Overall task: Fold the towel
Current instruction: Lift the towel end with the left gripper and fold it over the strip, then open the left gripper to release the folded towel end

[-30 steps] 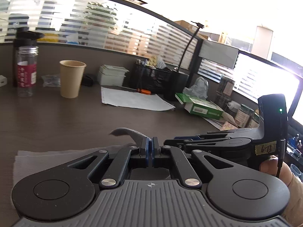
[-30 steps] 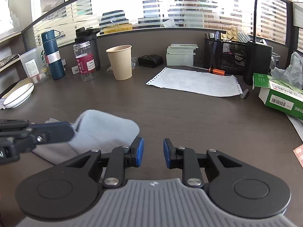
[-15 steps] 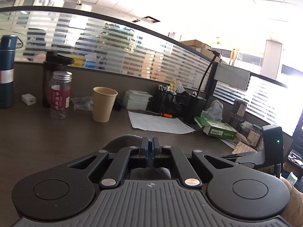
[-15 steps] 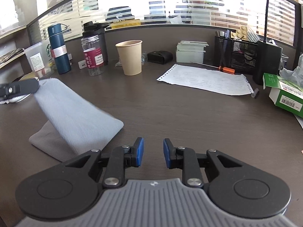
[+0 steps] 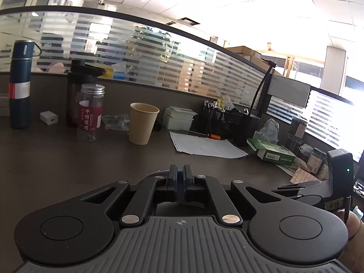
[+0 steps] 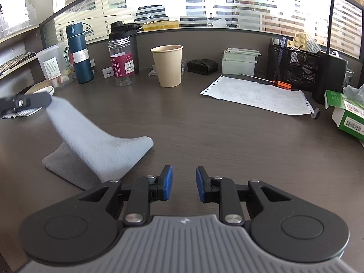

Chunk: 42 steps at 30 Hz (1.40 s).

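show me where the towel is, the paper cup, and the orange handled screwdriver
towel (image 6: 95, 145), right wrist view, on the lifted light grey fold.
paper cup (image 6: 169, 68), right wrist view, mid side wall.
orange handled screwdriver (image 6: 283, 84), right wrist view, on its orange handle.

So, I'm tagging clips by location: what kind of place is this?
Most likely an office desk: a frosted-stripe glass partition runs behind it, with a mesh pen organizer and perforated printer paper on the dark desk.

The towel (image 6: 95, 150) lies on the desk (image 6: 216, 136), left of the right gripper (image 6: 183, 183), one end lifted toward the left gripper (image 6: 29, 103). Behind it stand a flask (image 6: 79, 54), bottle (image 6: 121, 62) and paper cup (image 6: 168, 66); a paper sheet (image 6: 257, 94) lies to the right
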### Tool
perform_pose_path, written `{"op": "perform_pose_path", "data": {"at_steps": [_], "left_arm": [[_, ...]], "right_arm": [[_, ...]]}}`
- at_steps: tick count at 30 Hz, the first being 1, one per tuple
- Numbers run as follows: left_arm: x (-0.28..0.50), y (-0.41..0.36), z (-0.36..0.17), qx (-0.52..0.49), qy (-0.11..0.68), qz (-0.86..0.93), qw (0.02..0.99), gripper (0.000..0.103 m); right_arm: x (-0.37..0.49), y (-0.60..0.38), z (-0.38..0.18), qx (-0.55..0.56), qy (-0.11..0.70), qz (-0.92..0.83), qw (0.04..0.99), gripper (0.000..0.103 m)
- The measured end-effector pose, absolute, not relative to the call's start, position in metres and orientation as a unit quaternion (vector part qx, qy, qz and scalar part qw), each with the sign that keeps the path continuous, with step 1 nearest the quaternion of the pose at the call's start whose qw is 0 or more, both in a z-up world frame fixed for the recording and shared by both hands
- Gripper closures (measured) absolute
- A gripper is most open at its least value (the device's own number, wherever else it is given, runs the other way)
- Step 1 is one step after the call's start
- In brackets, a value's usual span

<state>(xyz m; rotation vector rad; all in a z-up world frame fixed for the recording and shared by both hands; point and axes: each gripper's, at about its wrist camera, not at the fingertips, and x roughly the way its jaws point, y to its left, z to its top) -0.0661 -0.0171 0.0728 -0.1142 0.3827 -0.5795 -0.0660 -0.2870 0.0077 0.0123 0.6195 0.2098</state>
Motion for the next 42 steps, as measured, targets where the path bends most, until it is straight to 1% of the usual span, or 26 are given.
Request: {"op": "perform_pose_path", "data": {"at_steps": [3, 8, 11, 16, 23, 25, 30, 31, 32, 36, 37, 39, 42], "left_arm": [[-0.071, -0.012, 0.073, -0.056, 0.184, -0.282, 0.94, 0.096], [-0.07, 0.0, 0.042, -0.054, 0.24, -0.249, 0.937, 0.096], [-0.077, 0.01, 0.032, -0.065, 0.249, -0.242, 0.936, 0.096], [-0.08, 0.015, 0.04, -0.062, 0.239, -0.239, 0.939, 0.096], [-0.072, 0.008, 0.069, -0.044, 0.21, -0.246, 0.945, 0.096], [-0.074, 0.008, 0.064, -0.042, 0.224, -0.246, 0.942, 0.096], [-0.091, 0.005, 0.032, -0.056, 0.276, -0.246, 0.928, 0.095], [-0.092, 0.005, 0.028, -0.06, 0.283, -0.246, 0.925, 0.095], [-0.095, 0.003, 0.022, -0.064, 0.293, -0.242, 0.923, 0.092], [-0.098, 0.002, 0.012, -0.072, 0.31, -0.227, 0.92, 0.088], [-0.098, 0.002, 0.012, -0.071, 0.311, -0.224, 0.921, 0.088], [-0.099, 0.003, 0.012, -0.071, 0.311, -0.221, 0.921, 0.084], [-0.098, 0.004, 0.012, -0.068, 0.313, -0.216, 0.922, 0.082]], "right_arm": [[-0.067, -0.289, 0.008, 0.008, 0.305, 0.098, 0.947, 0.077], [-0.067, -0.287, 0.006, 0.01, 0.307, 0.1, 0.946, 0.077], [-0.067, -0.285, 0.004, 0.007, 0.309, 0.105, 0.945, 0.077], [-0.066, -0.283, 0.003, 0.008, 0.311, 0.108, 0.944, 0.077], [-0.073, -0.282, 0.008, 0.003, 0.304, 0.105, 0.947, 0.077], [-0.075, -0.282, 0.011, 0.004, 0.3, 0.105, 0.948, 0.077], [-0.078, -0.269, 0.022, -0.012, 0.283, 0.13, 0.95, 0.077], [-0.075, -0.26, 0.024, -0.018, 0.281, 0.144, 0.949, 0.077], [-0.073, -0.253, 0.027, -0.024, 0.279, 0.156, 0.947, 0.077], [-0.058, -0.216, 0.03, -0.045, 0.278, 0.216, 0.935, 0.077], [-0.054, -0.208, 0.03, -0.046, 0.279, 0.228, 0.932, 0.077], [-0.047, -0.193, 0.03, -0.051, 0.281, 0.247, 0.926, 0.077], [-0.034, -0.167, 0.027, -0.064, 0.288, 0.275, 0.915, 0.077]]}}
